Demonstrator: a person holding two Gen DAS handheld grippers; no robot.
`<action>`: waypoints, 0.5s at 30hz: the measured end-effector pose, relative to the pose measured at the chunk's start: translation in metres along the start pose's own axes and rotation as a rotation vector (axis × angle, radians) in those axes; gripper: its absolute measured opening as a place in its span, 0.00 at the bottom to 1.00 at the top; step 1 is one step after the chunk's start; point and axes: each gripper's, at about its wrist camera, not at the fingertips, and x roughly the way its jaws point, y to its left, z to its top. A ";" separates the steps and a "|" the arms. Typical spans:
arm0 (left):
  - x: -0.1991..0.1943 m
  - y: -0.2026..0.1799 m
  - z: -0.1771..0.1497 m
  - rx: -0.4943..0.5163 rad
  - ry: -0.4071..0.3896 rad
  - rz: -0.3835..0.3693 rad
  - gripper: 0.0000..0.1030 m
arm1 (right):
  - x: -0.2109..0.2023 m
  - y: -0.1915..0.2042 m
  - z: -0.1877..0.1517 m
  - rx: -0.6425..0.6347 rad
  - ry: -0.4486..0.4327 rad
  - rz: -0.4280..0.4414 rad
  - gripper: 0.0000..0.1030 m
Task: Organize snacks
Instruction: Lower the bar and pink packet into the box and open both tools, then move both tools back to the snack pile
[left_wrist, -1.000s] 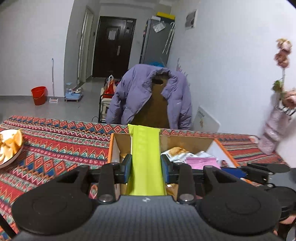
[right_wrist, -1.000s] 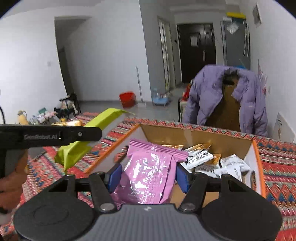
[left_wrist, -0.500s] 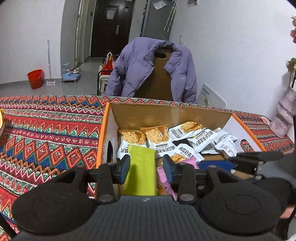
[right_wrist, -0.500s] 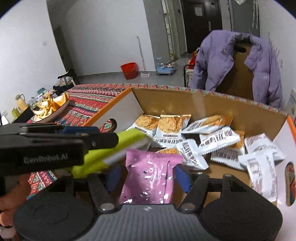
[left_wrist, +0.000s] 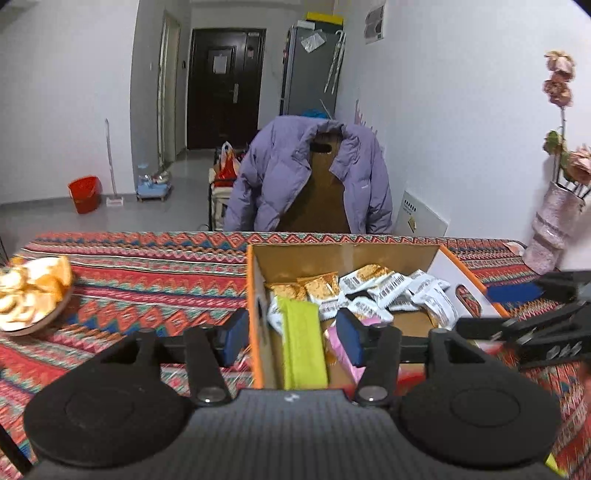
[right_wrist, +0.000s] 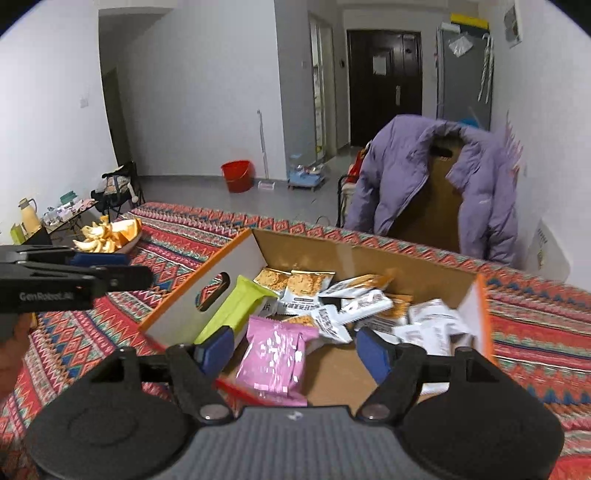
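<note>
the left gripper (left_wrist: 291, 332) is spread wide, its pads clear of the green packet (left_wrist: 303, 339) lying between and below them inside the cardboard box (left_wrist: 255, 295). the right gripper (right_wrist: 295, 345) is also spread, with the pink packet (right_wrist: 275, 358) resting in the box between its fingers, beside white snack packs (right_wrist: 369, 306) further ahead.
</note>
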 end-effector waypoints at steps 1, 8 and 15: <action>-0.012 0.000 -0.004 0.007 -0.007 -0.001 0.58 | -0.016 0.002 -0.004 -0.005 -0.014 -0.009 0.78; -0.098 -0.016 -0.066 0.126 -0.102 0.060 0.69 | -0.112 0.021 -0.059 -0.095 -0.073 -0.080 0.78; -0.151 -0.031 -0.141 0.028 -0.064 0.067 0.71 | -0.177 0.048 -0.142 -0.148 -0.126 -0.148 0.79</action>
